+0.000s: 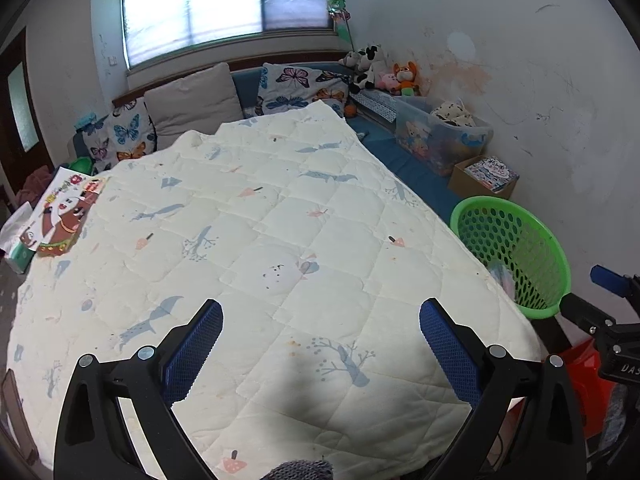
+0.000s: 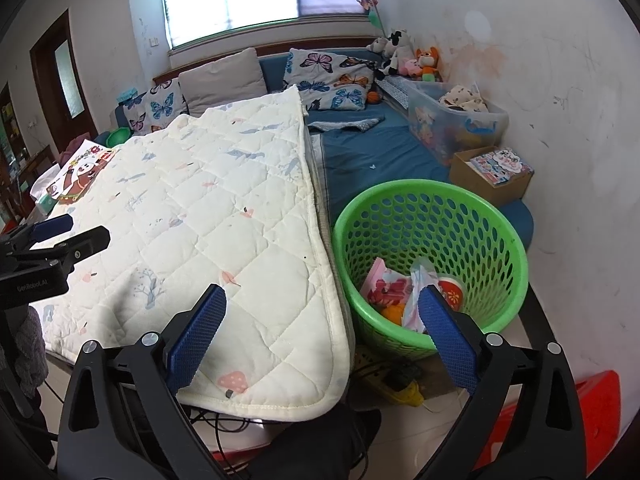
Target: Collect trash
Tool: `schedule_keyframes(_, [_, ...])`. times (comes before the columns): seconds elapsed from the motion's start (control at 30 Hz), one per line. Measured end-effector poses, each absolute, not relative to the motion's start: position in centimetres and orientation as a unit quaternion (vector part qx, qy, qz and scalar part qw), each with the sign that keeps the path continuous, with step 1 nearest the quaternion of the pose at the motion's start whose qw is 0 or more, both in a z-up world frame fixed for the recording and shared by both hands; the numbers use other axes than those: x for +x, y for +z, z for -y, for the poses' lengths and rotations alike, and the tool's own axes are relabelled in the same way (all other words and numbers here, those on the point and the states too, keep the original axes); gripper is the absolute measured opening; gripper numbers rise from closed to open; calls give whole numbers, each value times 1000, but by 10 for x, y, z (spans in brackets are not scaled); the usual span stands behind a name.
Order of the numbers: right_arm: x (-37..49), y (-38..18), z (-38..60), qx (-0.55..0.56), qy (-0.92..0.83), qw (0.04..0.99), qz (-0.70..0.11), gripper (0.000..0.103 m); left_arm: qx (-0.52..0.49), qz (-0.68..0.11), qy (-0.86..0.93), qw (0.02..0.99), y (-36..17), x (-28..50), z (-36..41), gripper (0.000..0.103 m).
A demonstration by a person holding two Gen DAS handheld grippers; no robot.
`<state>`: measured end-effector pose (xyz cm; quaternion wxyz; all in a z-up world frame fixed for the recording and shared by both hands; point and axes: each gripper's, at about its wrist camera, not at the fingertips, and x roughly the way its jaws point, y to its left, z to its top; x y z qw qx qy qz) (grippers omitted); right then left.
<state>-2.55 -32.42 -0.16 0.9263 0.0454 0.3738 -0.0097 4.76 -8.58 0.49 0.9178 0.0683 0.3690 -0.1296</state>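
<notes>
A green perforated basket (image 2: 400, 190) stands on the blue mattress beside the white quilt (image 2: 224, 200). Inside it lie a pink wrapper (image 2: 382, 284), a crumpled plastic bag (image 2: 420, 276) and a red-and-white lid (image 2: 452, 292). My right gripper (image 2: 320, 292) is open and empty, its right finger in front of the basket's near rim. My left gripper (image 1: 320, 308) is open over the quilt (image 1: 280, 220) with nothing between its fingers. The basket (image 1: 516, 240) shows at the right of the left wrist view, with the right gripper (image 1: 588, 292) beside it. The left gripper (image 2: 80, 232) appears at the left edge of the right wrist view.
A picture book (image 1: 64, 216) and a tissue pack (image 1: 18, 248) lie at the quilt's left edge. Pillows (image 2: 224, 76), plush toys (image 2: 416, 60), a clear toy bin (image 2: 456, 124) and a cardboard box (image 2: 492, 176) line the far side and wall. A red stool (image 2: 600, 412) and a yellow power strip (image 2: 400, 388) sit on the floor.
</notes>
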Motion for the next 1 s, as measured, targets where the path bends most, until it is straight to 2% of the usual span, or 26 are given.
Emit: schedule_keyframes(1.0, [-16, -5, 320, 45, 1, 925, -378, 97, 50, -372, -111, 920, 4, 48, 78, 96])
